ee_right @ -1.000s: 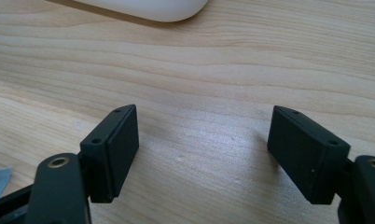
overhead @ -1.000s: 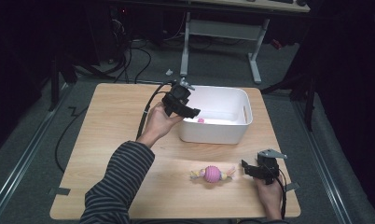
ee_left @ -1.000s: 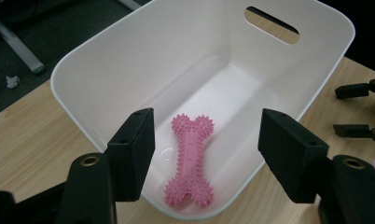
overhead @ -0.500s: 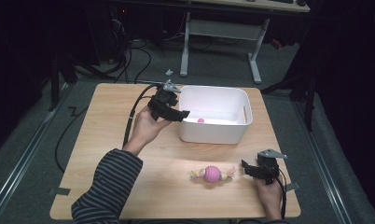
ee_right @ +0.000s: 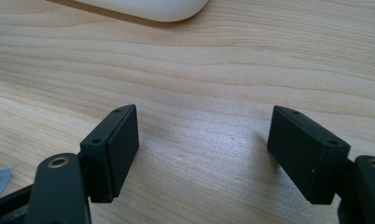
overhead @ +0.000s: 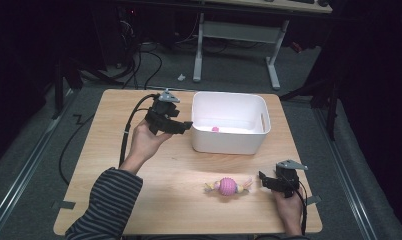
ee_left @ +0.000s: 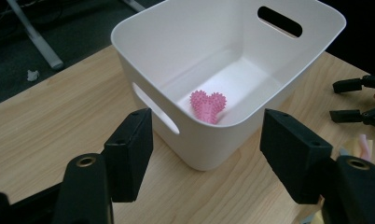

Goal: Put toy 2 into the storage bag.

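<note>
A white plastic bin (overhead: pixel 229 96) stands at the back of the wooden table, and a pink spiky heart-shaped toy (ee_left: pixel 208 105) lies on its floor (overhead: pixel 215 129). My left gripper (overhead: pixel 185 125) hovers just left of the bin, pointing at its side wall (ee_left: pixel 199 149). Its jaws are open with nothing between them (ee_left: pixel 206 123). A pink spiky ball with pastel rope ends (overhead: pixel 227 186) lies on the table near the front. My right gripper (overhead: pixel 263 180) rests to the right of that ball, open and empty over bare wood (ee_right: pixel 204 116).
The table (overhead: pixel 139 200) has bare wood at the left and front. The bin has handle slots (ee_left: pixel 279 21) in its short walls. A black cable (overhead: pixel 129 130) trails from the left gripper off the table. A desk frame (overhead: pixel 239 35) stands on the floor beyond.
My left hand has drawn the gripper leftward, from over the bin's left rim to beside the bin. The right gripper and both toys have stayed in place.
</note>
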A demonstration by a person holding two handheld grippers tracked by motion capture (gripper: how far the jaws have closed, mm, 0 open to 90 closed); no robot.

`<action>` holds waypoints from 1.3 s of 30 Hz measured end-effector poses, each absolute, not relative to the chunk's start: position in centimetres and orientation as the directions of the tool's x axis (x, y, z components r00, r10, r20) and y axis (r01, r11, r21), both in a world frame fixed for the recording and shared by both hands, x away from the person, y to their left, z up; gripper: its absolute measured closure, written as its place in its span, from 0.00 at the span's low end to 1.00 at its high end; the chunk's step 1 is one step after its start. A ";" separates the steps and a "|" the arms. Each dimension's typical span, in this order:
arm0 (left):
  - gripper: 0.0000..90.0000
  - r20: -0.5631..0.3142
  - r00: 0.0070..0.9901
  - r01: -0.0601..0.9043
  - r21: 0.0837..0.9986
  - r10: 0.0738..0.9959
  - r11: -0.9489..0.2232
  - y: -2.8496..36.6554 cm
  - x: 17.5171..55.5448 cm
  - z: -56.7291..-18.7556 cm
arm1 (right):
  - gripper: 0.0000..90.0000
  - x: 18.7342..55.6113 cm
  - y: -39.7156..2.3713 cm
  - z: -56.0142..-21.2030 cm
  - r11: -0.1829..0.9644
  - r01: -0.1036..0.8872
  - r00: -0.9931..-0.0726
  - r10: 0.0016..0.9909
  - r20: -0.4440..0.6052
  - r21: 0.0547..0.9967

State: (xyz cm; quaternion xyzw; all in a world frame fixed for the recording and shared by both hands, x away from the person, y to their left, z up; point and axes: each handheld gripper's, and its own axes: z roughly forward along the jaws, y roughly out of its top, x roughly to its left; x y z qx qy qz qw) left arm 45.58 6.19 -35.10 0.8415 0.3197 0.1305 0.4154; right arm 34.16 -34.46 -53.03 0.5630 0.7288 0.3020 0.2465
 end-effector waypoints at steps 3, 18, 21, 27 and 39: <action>0.39 -0.066 0.752 0.441 0.790 0.656 -0.425 6.9 45.4 -35.3 | 0.28 34.2 -34.5 -53.0 0.183 0.672 -0.245 0.969 -0.019 0.718; 0.39 -0.073 0.711 0.466 0.793 0.699 -0.392 10.1 43.4 -37.2 | 0.28 34.1 -34.4 -53.0 0.183 0.672 -0.244 0.970 -0.018 0.718; 0.39 -0.113 0.710 0.483 0.797 0.695 -0.362 10.8 43.2 -37.7 | 0.28 34.1 -34.4 -53.0 0.183 0.672 -0.243 0.970 -0.019 0.717; 0.39 -0.134 0.687 0.504 0.796 0.714 -0.336 12.0 42.6 -38.6 | 0.28 34.1 -34.4 -53.0 0.182 0.672 -0.244 0.970 -0.018 0.718; 0.39 -0.189 0.654 0.555 0.779 0.733 -0.294 13.6 41.6 -40.9 | 0.28 34.1 -34.4 -53.0 0.183 0.672 -0.244 0.970 -0.019 0.718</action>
